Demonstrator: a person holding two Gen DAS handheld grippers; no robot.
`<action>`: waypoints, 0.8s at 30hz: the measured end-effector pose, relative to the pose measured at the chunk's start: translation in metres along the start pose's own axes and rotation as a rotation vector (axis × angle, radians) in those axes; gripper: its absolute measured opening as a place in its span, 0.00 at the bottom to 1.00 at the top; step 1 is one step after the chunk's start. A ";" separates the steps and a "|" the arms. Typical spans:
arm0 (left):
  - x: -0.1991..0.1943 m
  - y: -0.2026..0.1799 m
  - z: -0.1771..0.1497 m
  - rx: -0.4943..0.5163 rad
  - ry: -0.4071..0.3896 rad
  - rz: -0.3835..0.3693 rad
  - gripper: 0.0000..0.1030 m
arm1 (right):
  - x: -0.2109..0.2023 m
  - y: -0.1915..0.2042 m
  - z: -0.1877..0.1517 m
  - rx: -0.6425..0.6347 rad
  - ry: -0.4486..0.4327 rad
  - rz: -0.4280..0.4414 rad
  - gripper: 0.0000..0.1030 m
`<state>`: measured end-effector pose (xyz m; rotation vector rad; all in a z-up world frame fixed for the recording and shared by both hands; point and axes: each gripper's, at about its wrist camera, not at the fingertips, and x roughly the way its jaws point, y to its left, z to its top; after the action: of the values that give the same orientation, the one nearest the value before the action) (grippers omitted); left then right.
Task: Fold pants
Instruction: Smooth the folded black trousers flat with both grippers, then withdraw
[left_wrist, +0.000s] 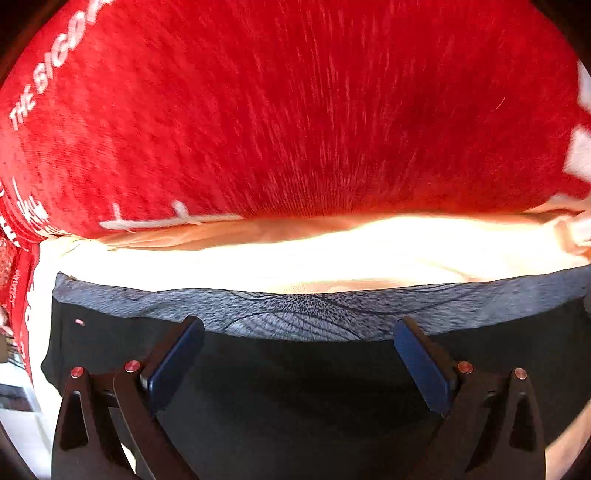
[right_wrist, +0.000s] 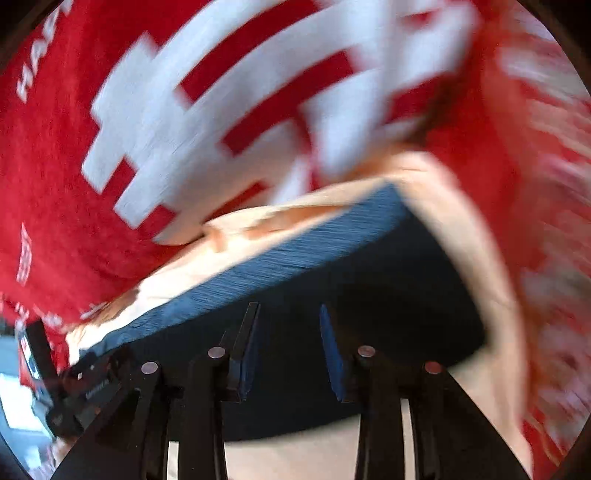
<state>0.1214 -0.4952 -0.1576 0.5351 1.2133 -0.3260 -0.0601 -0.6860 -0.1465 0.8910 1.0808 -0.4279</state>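
Pants (left_wrist: 295, 369) sharp under left claw (left_wrist: 299, 350), perhaps blurred rightward.

Red blanket (left_wrist: 295, 110) with white lettering; pale sheet (left_wrist: 332, 254) beneath.

Looked like a home, likely a bed or couch: a red blanket (left_wrist: 295, 110) with white printed lettering was spread wide, with a pale cream sheet (left_wrist: 332, 251) just below its edge and dark pants (left_wrist: 295, 387) lying on that sheet.
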 end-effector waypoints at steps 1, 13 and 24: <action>0.013 -0.003 -0.002 0.013 0.031 0.022 1.00 | 0.011 0.008 0.003 -0.025 0.014 0.013 0.34; -0.042 -0.003 -0.026 0.026 0.034 -0.062 1.00 | -0.016 -0.043 -0.003 0.060 -0.028 -0.217 0.24; -0.056 -0.017 -0.094 0.098 0.091 -0.036 1.00 | -0.038 -0.050 -0.089 0.029 0.018 -0.151 0.24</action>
<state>0.0198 -0.4596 -0.1317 0.6188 1.3003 -0.3967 -0.1626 -0.6492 -0.1497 0.8434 1.1657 -0.5628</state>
